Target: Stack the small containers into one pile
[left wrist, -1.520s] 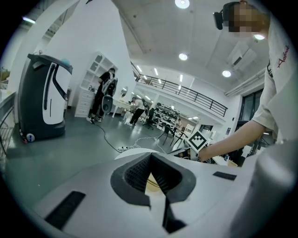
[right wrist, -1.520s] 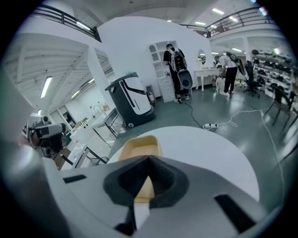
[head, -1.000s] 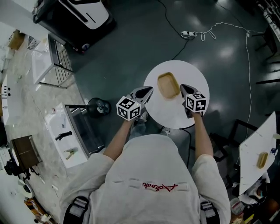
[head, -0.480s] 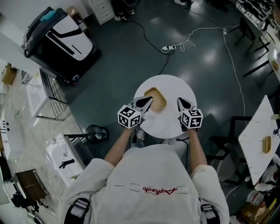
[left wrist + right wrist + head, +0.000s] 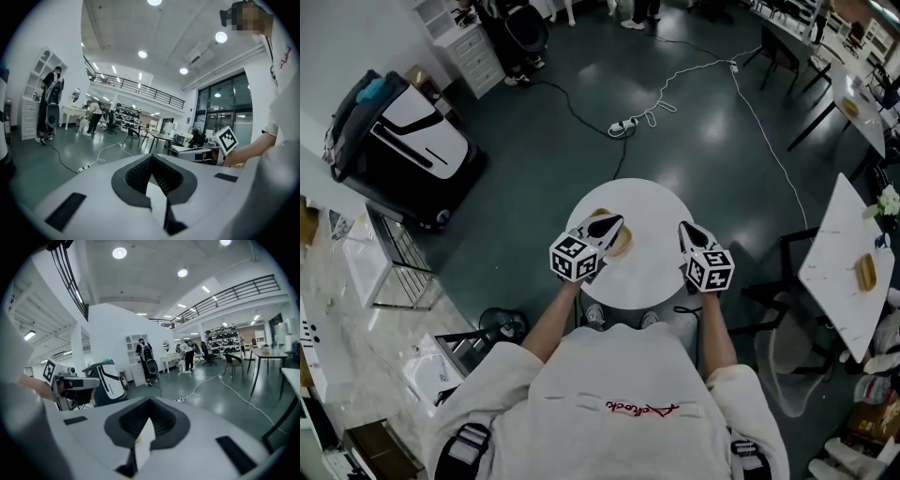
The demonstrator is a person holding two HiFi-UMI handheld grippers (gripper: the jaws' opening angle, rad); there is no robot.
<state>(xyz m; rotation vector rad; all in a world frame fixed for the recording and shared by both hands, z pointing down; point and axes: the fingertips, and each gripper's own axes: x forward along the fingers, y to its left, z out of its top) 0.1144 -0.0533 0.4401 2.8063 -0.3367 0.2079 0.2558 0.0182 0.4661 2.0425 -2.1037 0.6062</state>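
Head view: left tongs (image 5: 610, 225) and right tongs (image 5: 686, 231) held out side by side above round table (image 5: 652, 261), both clenched empty.

Round white table (image 5: 654, 261) is seen below left gripper (image 5: 606, 228); tan container (image 5: 621, 243) is set on it, just beside that gripper's tip.
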